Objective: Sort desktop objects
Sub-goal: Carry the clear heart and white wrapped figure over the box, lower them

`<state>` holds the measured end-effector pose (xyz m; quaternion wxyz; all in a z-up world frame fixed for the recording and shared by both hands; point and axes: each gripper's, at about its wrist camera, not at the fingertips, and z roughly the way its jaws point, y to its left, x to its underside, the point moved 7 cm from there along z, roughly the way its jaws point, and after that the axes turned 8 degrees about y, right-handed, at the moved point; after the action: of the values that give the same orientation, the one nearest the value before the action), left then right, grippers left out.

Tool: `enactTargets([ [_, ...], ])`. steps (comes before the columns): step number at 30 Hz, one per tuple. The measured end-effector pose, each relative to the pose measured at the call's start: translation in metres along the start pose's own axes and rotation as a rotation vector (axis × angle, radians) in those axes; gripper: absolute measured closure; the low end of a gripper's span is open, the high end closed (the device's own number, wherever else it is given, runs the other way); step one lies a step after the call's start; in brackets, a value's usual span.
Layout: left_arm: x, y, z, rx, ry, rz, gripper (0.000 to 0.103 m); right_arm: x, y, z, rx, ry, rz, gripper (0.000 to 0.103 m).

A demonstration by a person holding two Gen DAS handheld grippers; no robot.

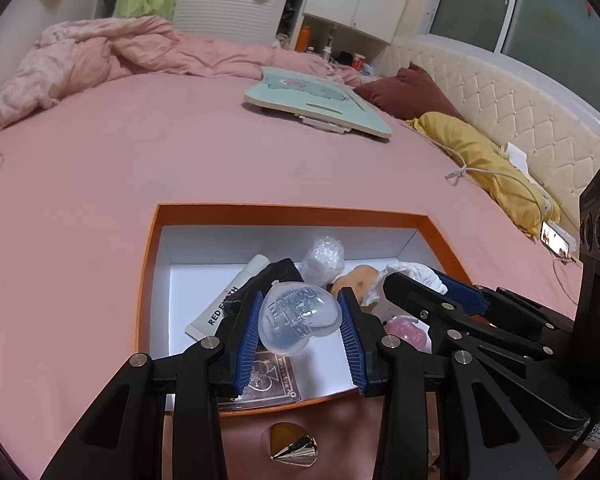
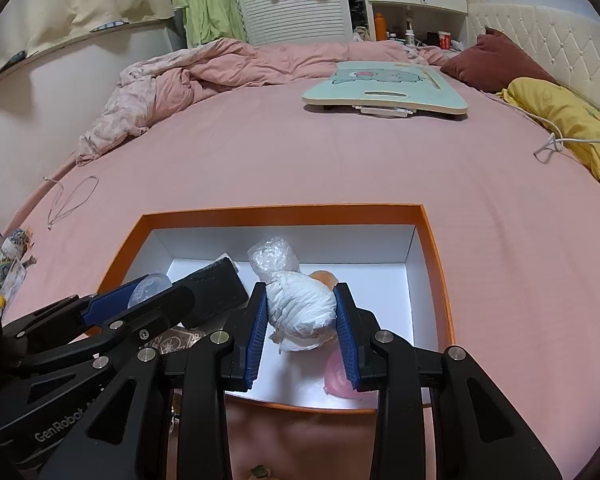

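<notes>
In my left wrist view, the left gripper (image 1: pixel 300 322) pinches a clear heart-shaped case (image 1: pixel 296 318) at lower centre, over the orange box (image 1: pixel 288 212); its point aims lower right, its long axis tilted. In the right wrist view, my right gripper (image 2: pixel 302 326) squeezes a white crumpled bag (image 2: pixel 302 314) at lower centre, long axis running upper left to lower right. Both sets of 2 jaws stand narrowly apart, pressed on their loads.

Partly hidden box contents

The tube (image 1: pixel 236 298) print is cut off by a black case (image 1: pixel 274 276); the gripper (image 2: pixel 302 320) covers the pink thing (image 2: pixel 336 376) and card (image 1: pixel 270 378).
</notes>
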<state>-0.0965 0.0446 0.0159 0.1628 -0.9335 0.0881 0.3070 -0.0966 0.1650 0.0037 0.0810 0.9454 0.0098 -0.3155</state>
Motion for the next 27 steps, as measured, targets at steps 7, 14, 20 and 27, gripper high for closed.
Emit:
enactTargets([
  [7, 0.0004, -0.0008, 0.0004, -0.006, 0.003, 0.003, 0.067, -0.0002, 0.0003, 0.0021, 0.005, 0.008, 0.005, 0.069],
  [14, 0.0012, 0.0004, 0.0015, -0.003, 0.009, -0.002, 0.067, 0.0, 0.001, 0.0024, 0.01, 0.007, 0.004, 0.069],
  [20, 0.0015, 0.0002, 0.0017, -0.006, 0.011, -0.001, 0.067, 0.0006, 0.0002, 0.0026, 0.011, 0.01, 0.007, 0.069],
  [27, 0.0013, 0.0019, 0.0027, -0.003, 0.016, -0.003, 0.067, 0.0008, -0.0001, 0.0038, 0.013, 0.013, 0.008, 0.069],
])
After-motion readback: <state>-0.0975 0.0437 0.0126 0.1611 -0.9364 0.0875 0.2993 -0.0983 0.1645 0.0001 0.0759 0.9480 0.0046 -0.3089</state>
